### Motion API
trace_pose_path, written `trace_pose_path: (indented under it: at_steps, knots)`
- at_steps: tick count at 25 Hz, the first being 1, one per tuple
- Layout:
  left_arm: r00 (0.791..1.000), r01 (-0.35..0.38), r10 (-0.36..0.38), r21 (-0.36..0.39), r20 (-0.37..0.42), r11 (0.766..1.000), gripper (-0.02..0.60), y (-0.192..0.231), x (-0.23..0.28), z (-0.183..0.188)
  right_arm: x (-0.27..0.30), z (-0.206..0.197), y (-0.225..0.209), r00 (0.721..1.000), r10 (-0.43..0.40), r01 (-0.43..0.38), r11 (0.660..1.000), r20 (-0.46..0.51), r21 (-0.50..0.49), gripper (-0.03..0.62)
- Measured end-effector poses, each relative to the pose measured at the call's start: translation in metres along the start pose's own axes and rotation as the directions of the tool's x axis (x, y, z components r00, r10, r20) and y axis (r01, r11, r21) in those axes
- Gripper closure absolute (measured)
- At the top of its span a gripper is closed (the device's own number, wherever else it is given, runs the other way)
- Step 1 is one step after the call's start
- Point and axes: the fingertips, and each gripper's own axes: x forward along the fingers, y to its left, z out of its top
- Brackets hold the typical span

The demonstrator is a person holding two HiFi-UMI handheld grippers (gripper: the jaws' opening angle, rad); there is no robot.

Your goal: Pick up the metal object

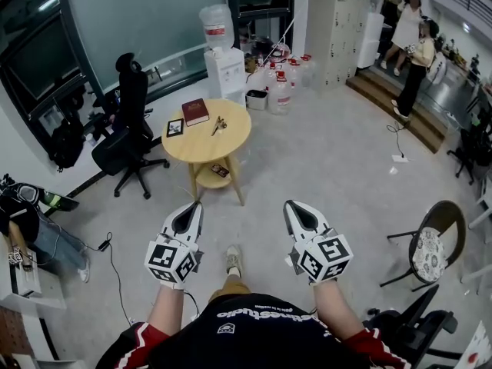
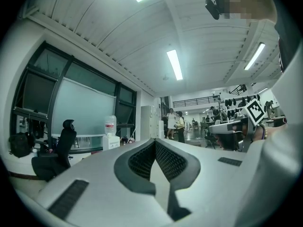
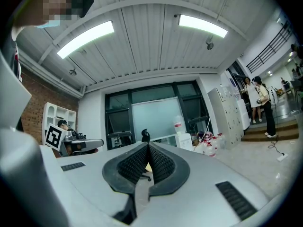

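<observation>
Floor (image 1: 330, 160) of pale grey carries, at the left of the head view, a black swivel office chair (image 1: 131, 129) just beside a round light-wood table (image 1: 231, 141) with a lower shelf. On the tabletop, a small dark-framed flat panel (image 1: 175, 127) lies at the left edge, and a dark red hardcover book (image 1: 195, 111) lies toward the far edge. The small metal object (image 1: 219, 125) lies near the middle, right of the book and apart from it; its exact form is too small to tell. Both grippers are held level, near the person and well apart from the table. The left gripper (image 1: 194, 208) has its jaws together at the tips with nothing between them, as the left gripper view confirms (image 2: 155, 142). The right gripper (image 1: 292, 206) is beside it, apart from it, with its jaws likewise closed tip to tip and empty (image 3: 148, 145). Beyond the table stands a white water dispenser (image 1: 223, 64) with clear water bottles (image 1: 280, 83) on the floor to its right. A dark-framed chair with a patterned seat cushion (image 1: 428, 252) stands at the right.
</observation>
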Motion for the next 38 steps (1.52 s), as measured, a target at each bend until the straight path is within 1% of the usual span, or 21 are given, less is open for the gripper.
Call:
trace_pose_path:
  at_steps: [7,13,17,21,25,31,35,38]
  knots:
    - [1.000,-0.003,0.003,-0.012,0.010,1.000,0.565,0.017,0.026,-0.003,0.027,0.003,-0.014,1.000,0.005,-0.005,1.000,-0.005,-0.009,0.568]
    - [1.000,-0.001,0.002,-0.022,0.016,1.000,0.565,0.041,0.062,-0.006,0.062,0.005,-0.034,1.000,0.005,-0.006,1.000,-0.015,-0.018,0.568]
    - [1.000,-0.009,0.009,-0.037,0.005,0.999,0.565,0.063,0.086,-0.009,0.090,0.009,-0.047,1.000,-0.001,0.000,1.000,-0.024,-0.021,0.568]
    - [1.000,-0.018,0.018,-0.037,-0.004,0.999,0.565,0.083,0.111,-0.010,0.119,0.008,-0.062,0.999,-0.007,0.006,0.999,-0.041,-0.037,0.568]
    - [0.999,-0.028,0.027,-0.042,-0.021,0.999,0.565,0.104,0.134,-0.016,0.152,0.001,-0.080,0.998,-0.007,0.005,1.000,-0.066,-0.021,0.568]
    - [0.998,-0.056,0.054,-0.061,-0.032,0.997,0.565,0.148,0.174,-0.019,0.208,0.013,-0.100,0.997,-0.001,-0.001,1.000,-0.075,-0.030,0.568]
    - [0.998,-0.057,0.055,-0.055,-0.043,0.997,0.565,0.177,0.200,-0.016,0.245,0.022,-0.113,0.998,-0.009,0.007,1.000,-0.068,-0.029,0.568]
    - [0.997,-0.054,0.051,-0.049,-0.049,0.997,0.565,0.193,0.220,-0.013,0.269,0.022,-0.124,0.997,-0.012,0.011,1.000,-0.073,-0.010,0.568]
